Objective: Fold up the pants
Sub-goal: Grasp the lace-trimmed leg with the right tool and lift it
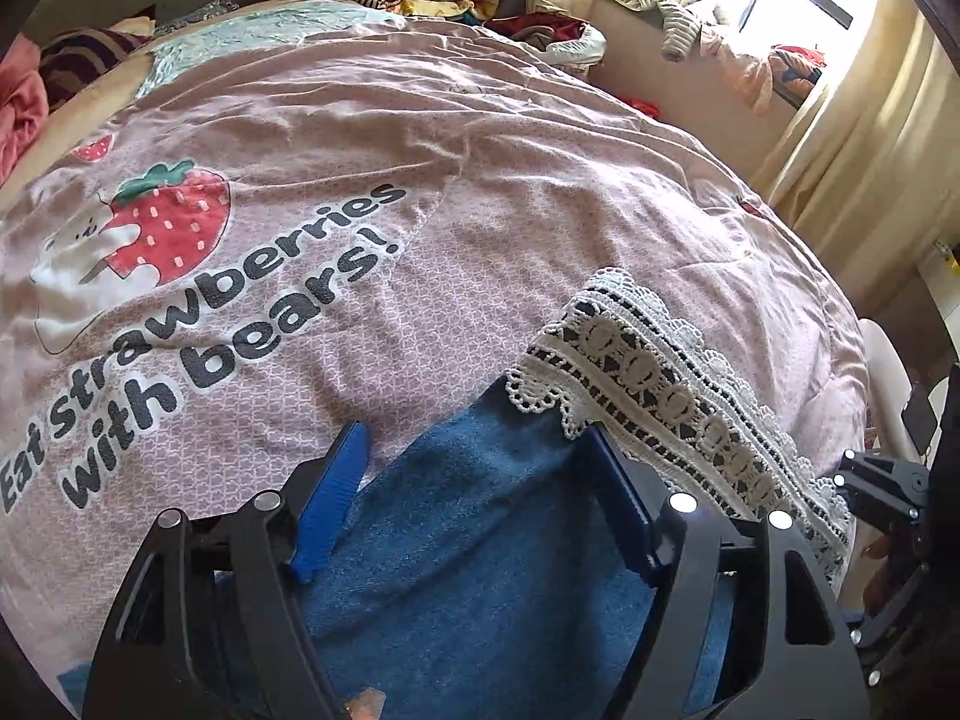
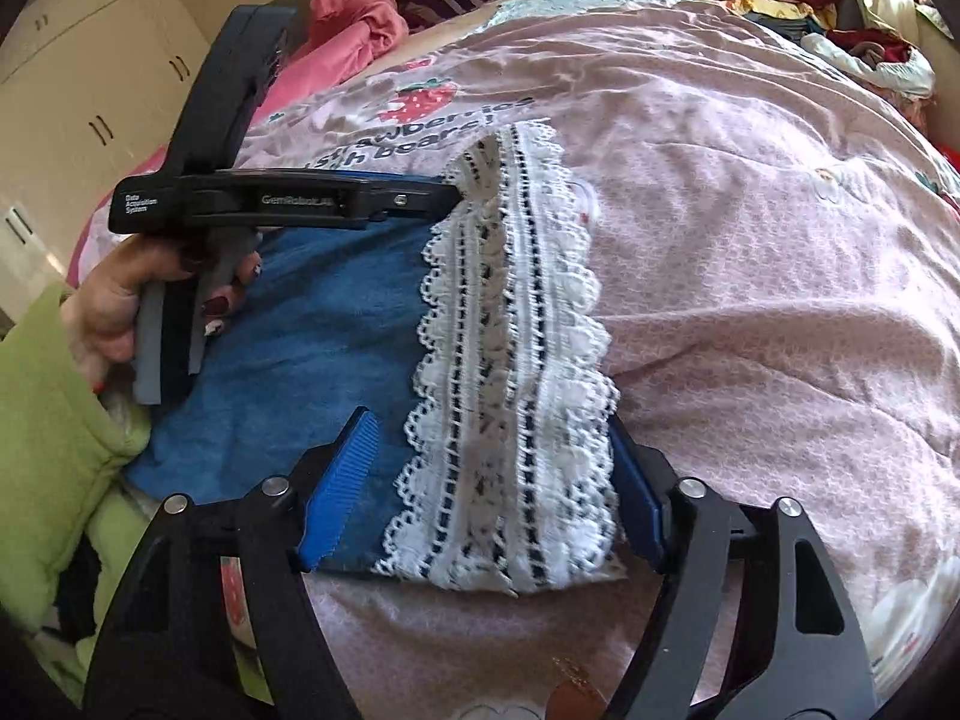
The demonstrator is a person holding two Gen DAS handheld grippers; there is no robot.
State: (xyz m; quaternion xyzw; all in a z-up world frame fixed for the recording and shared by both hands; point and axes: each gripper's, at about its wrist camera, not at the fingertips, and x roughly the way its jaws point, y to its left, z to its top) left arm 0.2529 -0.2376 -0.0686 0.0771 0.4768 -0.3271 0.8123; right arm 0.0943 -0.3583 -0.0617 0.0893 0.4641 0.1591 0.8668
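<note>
Blue pants [image 2: 336,324] with white lace hem [image 2: 510,360] lie flat on pink bedspread [image 2: 750,240]. Right claw [image 2: 486,480] straddles the near hem, jaws apart, not pinching. Left claw [image 1: 474,474] likewise released over the far hem edge.

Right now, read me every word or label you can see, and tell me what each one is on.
"Eat strawberries with bears!" on the pink bedspread, beside the strawberry print.
"Data Acquisition System" on the rear of the left gripper, small but legible.
"GemRobot", then letters too blurred to read, on that gripper's side.
No text on the blue pants or their white lace hem.
</note>
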